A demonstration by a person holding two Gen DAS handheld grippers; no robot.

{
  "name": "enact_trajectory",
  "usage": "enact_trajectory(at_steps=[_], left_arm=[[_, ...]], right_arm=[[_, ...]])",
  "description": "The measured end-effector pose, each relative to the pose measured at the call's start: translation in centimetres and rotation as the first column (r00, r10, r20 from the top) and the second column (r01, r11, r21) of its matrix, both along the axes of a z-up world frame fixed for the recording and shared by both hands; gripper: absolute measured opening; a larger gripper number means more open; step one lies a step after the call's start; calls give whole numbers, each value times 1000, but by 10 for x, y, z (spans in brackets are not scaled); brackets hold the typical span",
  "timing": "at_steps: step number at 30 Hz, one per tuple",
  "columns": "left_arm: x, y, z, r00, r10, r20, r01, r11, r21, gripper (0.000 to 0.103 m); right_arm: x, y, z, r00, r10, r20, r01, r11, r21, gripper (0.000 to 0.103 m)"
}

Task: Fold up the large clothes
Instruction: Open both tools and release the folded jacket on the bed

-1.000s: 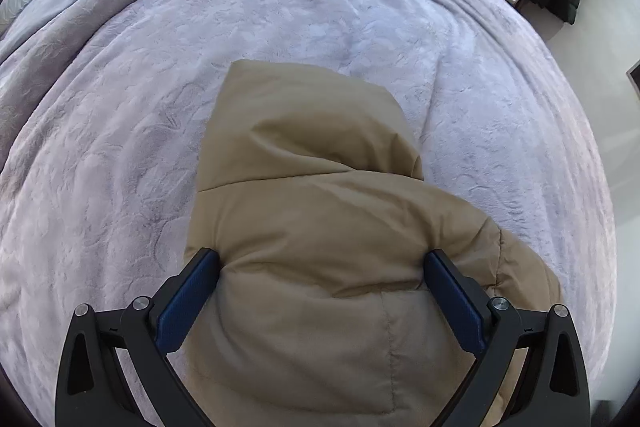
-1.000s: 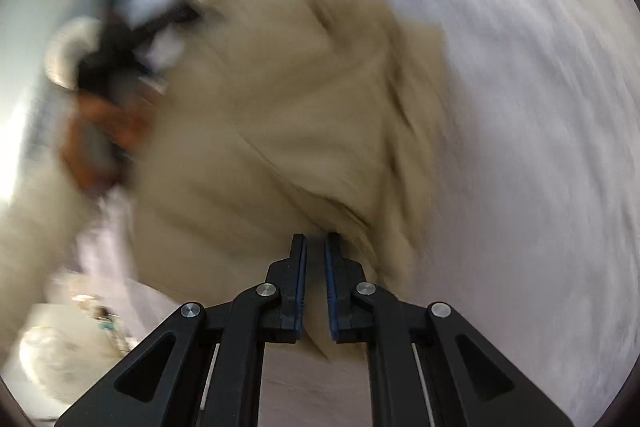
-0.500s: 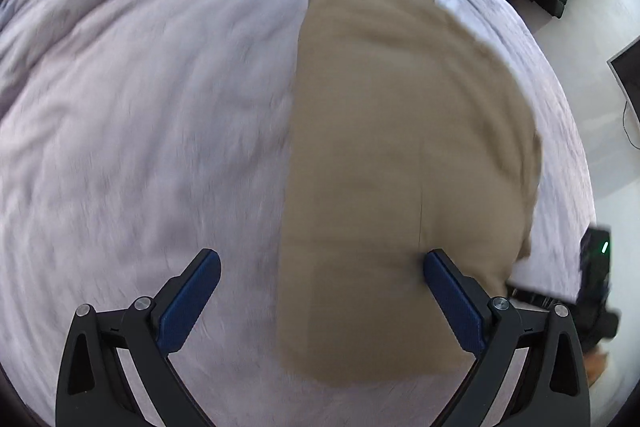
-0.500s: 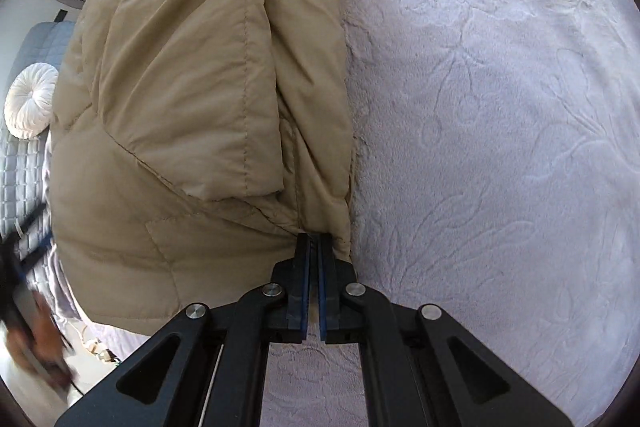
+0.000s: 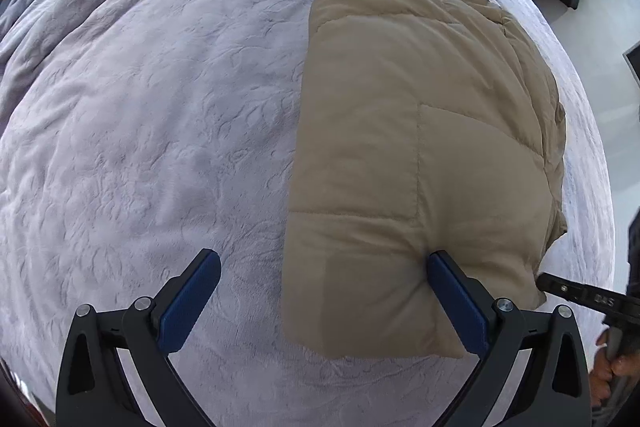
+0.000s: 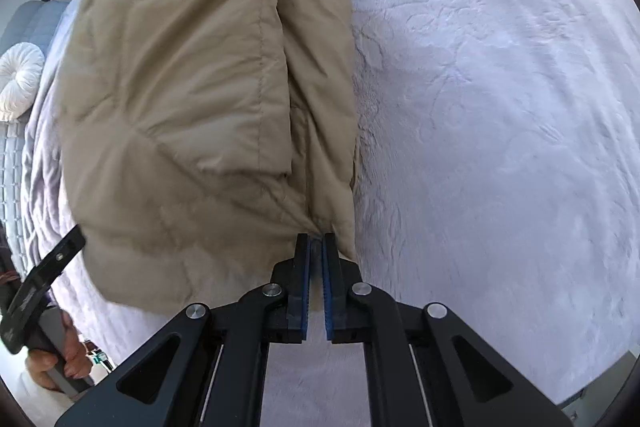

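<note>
right wrist view, folded jacket's (image 6: 192, 99) layered edge, white cushion (image 6: 20, 83)

A tan quilted puffer jacket (image 6: 192, 99) lies folded lengthwise on a lavender embossed bedspread (image 6: 500, 107), one padded layer overlapping a narrower strip along its right edge. The right gripper (image 6: 316, 247) points down at the jacket's near corner, its blue-padded jaws nearly closed with only a slim gap, fabric bunched at the tips. At lower left, a hand (image 6: 60, 359) grips the left gripper's handle. A white round ruffled cushion (image 6: 20, 79) sits at the far left.
</note>
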State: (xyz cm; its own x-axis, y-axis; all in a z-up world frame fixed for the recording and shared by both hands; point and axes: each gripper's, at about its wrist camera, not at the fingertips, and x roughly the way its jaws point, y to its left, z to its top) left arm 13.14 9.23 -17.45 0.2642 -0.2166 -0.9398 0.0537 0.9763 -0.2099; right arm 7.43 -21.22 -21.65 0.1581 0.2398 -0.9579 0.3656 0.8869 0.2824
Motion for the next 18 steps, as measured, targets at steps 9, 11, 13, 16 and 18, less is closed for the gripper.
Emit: enact_trajectory(at_steps=[9, 11, 13, 16, 18], left_arm=[[-19, -6, 30, 1000, -17, 5, 17, 1000, 18, 103], [-22, -6, 36, 1000, -26, 5, 26, 999, 23, 103], [-24, -8, 42, 999, -34, -1, 34, 999, 30, 103], [-28, -7, 52, 1000, -25, 6, 25, 999, 36, 103], [-33, -5, 60, 999, -19, 34, 18, 999, 32, 103]], right_arm=[[-61, 21, 42, 1000, -16, 7, 16, 1000, 25, 6], [-68, 24, 49, 1000, -12, 12, 12, 999, 29, 6], [-76, 32, 55, 1000, -7, 14, 7, 1000, 24, 6], [-77, 53, 63, 1000, 1, 25, -2, 1000, 23, 6], [-62, 56, 62, 999, 8, 34, -9, 1000, 22, 6]])
